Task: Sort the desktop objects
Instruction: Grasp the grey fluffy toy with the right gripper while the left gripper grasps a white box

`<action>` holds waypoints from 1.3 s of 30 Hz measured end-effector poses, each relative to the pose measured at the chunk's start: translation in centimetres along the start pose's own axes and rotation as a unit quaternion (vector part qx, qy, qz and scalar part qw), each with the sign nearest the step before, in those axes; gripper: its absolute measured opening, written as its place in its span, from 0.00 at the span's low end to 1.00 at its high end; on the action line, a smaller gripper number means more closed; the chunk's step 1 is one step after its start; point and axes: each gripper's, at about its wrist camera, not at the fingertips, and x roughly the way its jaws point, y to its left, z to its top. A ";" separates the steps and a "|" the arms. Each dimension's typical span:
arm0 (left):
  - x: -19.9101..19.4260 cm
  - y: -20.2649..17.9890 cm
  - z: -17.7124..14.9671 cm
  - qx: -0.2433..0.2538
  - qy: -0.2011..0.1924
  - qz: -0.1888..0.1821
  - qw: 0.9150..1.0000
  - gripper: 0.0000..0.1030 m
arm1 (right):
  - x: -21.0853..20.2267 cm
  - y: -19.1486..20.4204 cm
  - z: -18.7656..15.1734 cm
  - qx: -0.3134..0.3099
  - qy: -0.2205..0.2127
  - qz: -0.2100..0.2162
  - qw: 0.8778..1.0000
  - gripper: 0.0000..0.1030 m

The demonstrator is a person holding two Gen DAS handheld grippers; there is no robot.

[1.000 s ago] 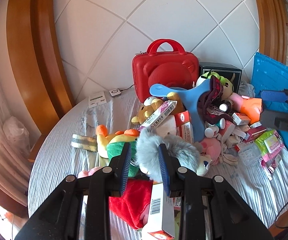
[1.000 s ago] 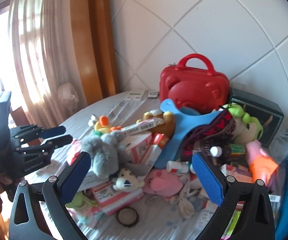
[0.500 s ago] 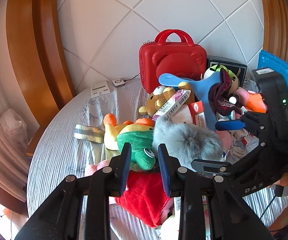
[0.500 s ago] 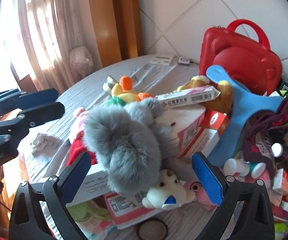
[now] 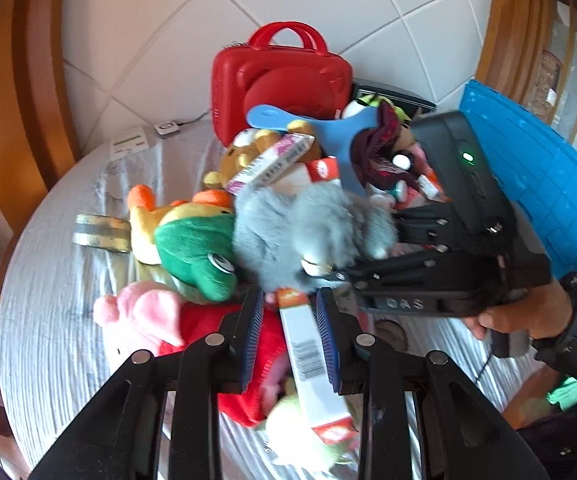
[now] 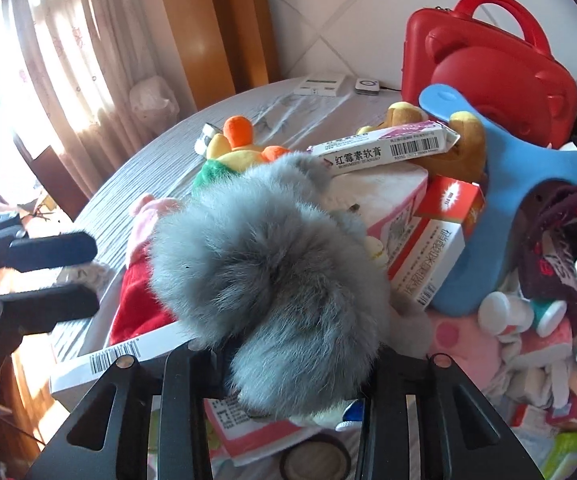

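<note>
A grey furry plush toy (image 6: 264, 264) lies on top of a heap of toys and medicine boxes; it also shows in the left wrist view (image 5: 308, 228). My right gripper (image 6: 288, 360) has closed around its near end, the fur bulging between the fingers and hiding the pads. In the left wrist view the right gripper (image 5: 428, 264) reaches in from the right at the grey plush. My left gripper (image 5: 288, 344) is open above a long white box with a barcode (image 5: 308, 360) and a red plush cloth (image 5: 248, 368). In the right wrist view the left gripper (image 6: 52, 272) is open at the left.
A red carry case (image 5: 280, 80) stands at the back against the tiled wall. A blue plastic piece (image 5: 328, 128), green frog plush (image 5: 196, 252), pink plush (image 5: 144, 320), brown bear (image 5: 256, 148) and several medicine boxes (image 6: 428, 248) crowd the round table (image 5: 48, 300). A blue mat (image 5: 536, 184) is at the right.
My right gripper moved in onto the grey plush and closed from wide open around it. My left gripper stayed open and shifted over the white barcode box.
</note>
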 end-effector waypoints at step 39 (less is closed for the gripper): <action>5.9 -0.7 -6.9 -0.090 0.092 -0.004 0.992 0.63 | 2.5 2.1 -0.1 -0.029 0.038 -0.010 0.999 0.66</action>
